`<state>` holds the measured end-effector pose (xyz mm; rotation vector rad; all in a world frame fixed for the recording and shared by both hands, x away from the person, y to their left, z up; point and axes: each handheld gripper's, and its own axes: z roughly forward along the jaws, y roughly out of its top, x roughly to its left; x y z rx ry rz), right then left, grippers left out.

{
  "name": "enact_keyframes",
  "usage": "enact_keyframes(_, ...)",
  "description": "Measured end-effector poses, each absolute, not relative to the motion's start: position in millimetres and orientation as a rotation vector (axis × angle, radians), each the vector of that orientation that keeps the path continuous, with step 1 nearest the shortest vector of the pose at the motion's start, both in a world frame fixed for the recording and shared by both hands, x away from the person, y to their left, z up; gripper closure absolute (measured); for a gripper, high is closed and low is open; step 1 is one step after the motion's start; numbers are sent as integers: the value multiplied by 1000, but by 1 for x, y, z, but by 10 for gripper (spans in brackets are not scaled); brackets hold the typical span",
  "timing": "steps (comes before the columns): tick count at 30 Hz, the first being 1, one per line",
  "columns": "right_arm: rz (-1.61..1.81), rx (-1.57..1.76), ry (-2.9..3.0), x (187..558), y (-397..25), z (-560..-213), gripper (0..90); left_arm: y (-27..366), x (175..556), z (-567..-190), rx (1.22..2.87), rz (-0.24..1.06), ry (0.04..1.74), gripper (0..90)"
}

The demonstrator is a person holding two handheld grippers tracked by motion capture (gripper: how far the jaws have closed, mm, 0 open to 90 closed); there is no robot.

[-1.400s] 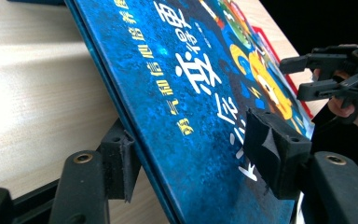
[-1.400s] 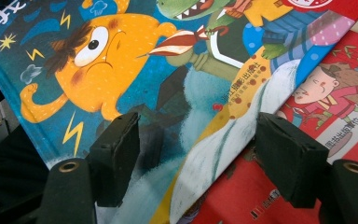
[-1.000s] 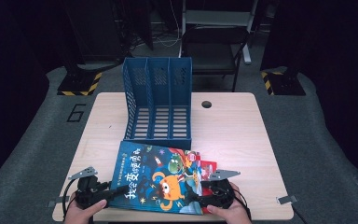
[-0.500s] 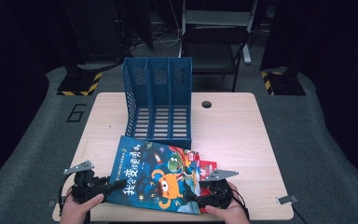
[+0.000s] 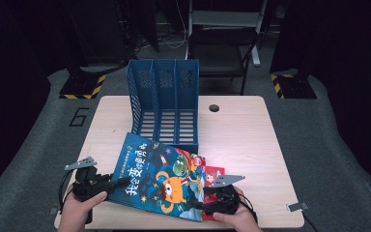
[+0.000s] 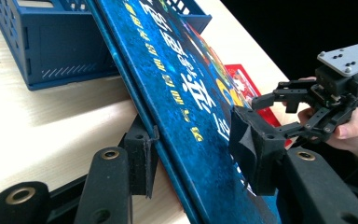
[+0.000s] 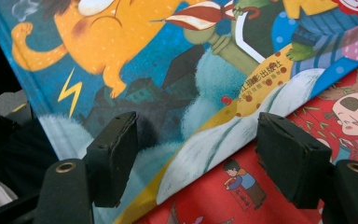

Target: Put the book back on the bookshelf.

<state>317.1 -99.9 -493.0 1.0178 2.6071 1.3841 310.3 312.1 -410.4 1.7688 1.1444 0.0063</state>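
Dark room all round, with a black chair (image 5: pixel 221 48) beyond the far edge of a pale wooden table (image 5: pixel 251 130). On the table a blue three-slot file rack (image 5: pixel 165 104) stands toward the far left, its open slots facing the near side. Just in front of it a blue picture book (image 5: pixel 162 179) with an orange monster on its cover sits tilted, its far corner leaning against the rack's low front wall, and it overlaps a red book (image 5: pixel 214 175) lying under its right edge.

At the near left, the left gripper (image 6: pixel 196 154) has the blue book's spine edge between its jaws, one pad under and one pad on the cover; they look closed onto it, though the grip is near one corner only. At the near right, the right gripper (image 7: pixel 205 158) hangs over the lower cover with its jaws spread wide, gripping nothing.

Risks as I judge them: held by one corner, the glossy book could pivot or slip out as it is raised. If the right jaws close here, they may catch the red book as well. The raised far corner could snag the rack's front wall or a divider and push the light rack backward.
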Motion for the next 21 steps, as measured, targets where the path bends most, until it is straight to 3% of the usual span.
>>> enact_keyframes(12, 1336, 927, 2646, 315, -106, -492, 419, 314, 313, -412, 1736, -12, 1161, 571)
enact_keyframes(21, 1213, 741, 2689, 303, -109, -489, 420, 312, 316, -407, 1746, -23, 1157, 577)
